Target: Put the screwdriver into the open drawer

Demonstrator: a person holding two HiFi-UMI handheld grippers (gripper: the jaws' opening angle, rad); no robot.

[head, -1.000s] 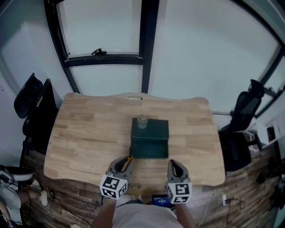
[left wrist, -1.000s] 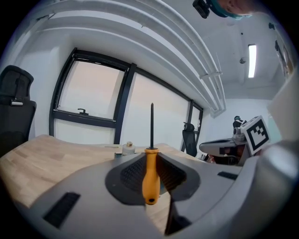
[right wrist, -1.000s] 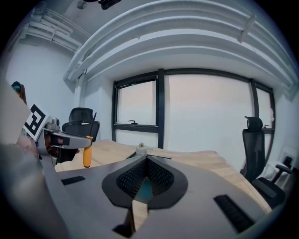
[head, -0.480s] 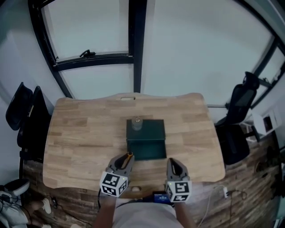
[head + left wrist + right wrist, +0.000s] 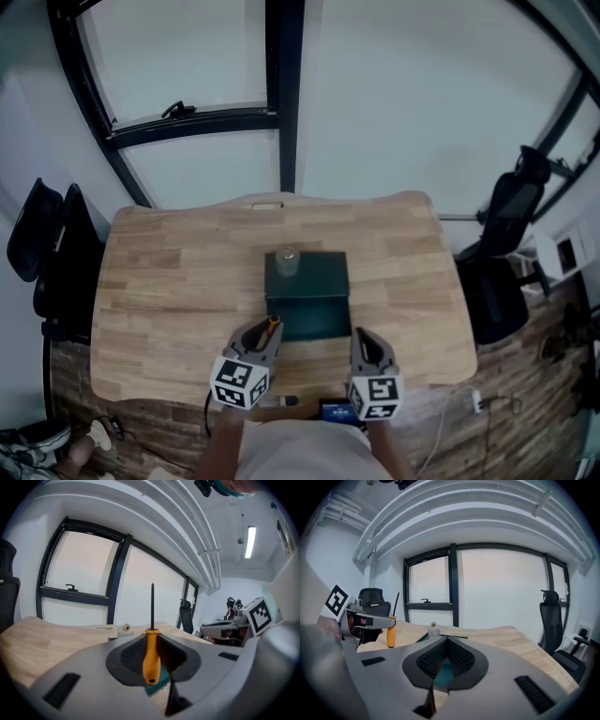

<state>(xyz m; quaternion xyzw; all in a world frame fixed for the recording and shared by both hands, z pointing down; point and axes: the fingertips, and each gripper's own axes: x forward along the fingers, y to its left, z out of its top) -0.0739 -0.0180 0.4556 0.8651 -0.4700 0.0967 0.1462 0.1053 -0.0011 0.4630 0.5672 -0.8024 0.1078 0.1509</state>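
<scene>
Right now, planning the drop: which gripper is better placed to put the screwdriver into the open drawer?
Left. The left gripper is shut on the orange-handled screwdriver, at the open drawer's near edge; the right gripper has its jaws together on nothing.

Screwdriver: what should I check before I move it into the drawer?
1. Grip: the left hand-held gripper is shut on the screwdriver handle, shaft pointing up. Ok.
2. Drawer: pulled out toward the person, just ahead of the tool. Ok.
3. Space inside the drawer: cannot tell, the interior is too dark.
4. Jar: stands on the cabinet top behind the drawer, away from the approach. Ok.
5. Right hand-held gripper: shut, empty, off to the drawer's right. Ok.
</scene>
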